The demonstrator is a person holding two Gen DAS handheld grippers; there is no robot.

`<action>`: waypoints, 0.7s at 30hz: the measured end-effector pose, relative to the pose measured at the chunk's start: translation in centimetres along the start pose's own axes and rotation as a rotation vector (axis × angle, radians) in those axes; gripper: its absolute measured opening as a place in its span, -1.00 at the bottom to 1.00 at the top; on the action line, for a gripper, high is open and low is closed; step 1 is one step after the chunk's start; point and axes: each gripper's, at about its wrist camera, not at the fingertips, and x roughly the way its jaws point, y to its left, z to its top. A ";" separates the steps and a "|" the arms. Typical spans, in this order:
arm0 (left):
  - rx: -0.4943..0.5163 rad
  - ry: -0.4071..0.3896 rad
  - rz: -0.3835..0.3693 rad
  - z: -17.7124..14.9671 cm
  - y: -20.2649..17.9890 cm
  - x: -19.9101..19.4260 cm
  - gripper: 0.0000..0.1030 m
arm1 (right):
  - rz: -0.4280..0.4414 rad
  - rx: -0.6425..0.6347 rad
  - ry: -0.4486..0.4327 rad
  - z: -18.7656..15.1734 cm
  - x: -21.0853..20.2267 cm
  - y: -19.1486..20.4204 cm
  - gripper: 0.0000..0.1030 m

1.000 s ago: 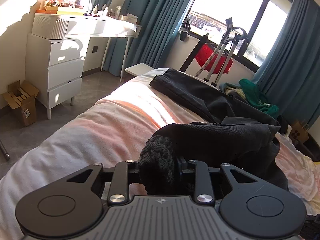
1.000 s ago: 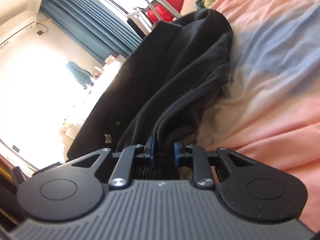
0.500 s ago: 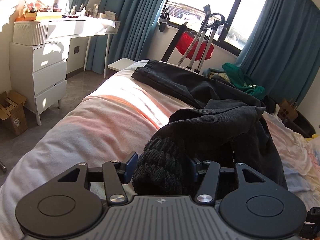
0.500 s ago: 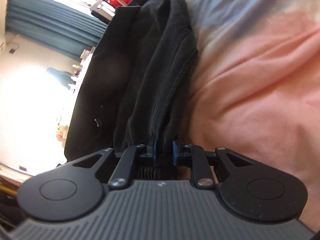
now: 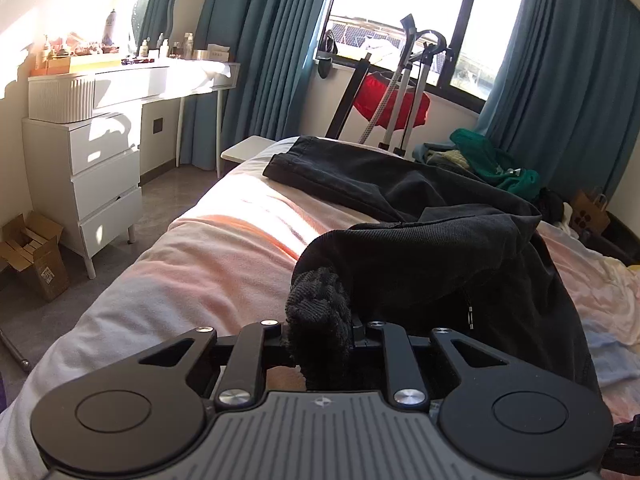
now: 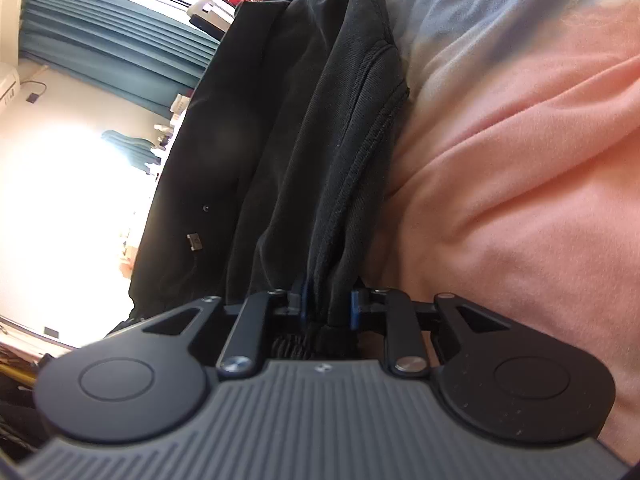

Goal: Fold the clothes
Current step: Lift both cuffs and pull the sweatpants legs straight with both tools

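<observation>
Since a second ago, the right gripper (image 6: 327,307) is rolling further sideways, bringing the black heavy-cotton jacket (image 5: 432,240) more upright in its view. Both tools are clamping it: the left gripper (image 5: 320,334) is pinching the ribbed knit cuff (image 5: 318,308), the right a stitched hem (image 6: 360,184). The jacket is draping across the pink fleece bedspread (image 5: 224,256), soft, floppy, probably weighty; hems and cuffs are offering the firmest hold.

The black cloth garment (image 5: 460,264) is matt, with a coarse ribbed-knit cuff (image 5: 318,320) at lower centre. The pink fleece bed cover (image 6: 520,184), right of frame, looks soft and napped. The left gripper (image 5: 320,330) is matt black plastic with bright metal screws.
</observation>
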 end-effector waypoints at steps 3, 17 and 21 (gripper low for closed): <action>-0.048 -0.077 0.005 2.6 0.3 -0.9 -0.66 | 0.029 -0.019 -0.043 -0.8 -1.2 1.7 -0.69; -0.066 -0.121 0.300 20.6 11.3 3.6 -0.63 | 0.347 -0.085 0.161 -13.1 11.2 16.7 -0.72; -0.078 -0.005 0.334 16.3 15.5 8.1 -0.60 | 0.250 -0.150 0.221 -16.6 14.6 16.1 -0.72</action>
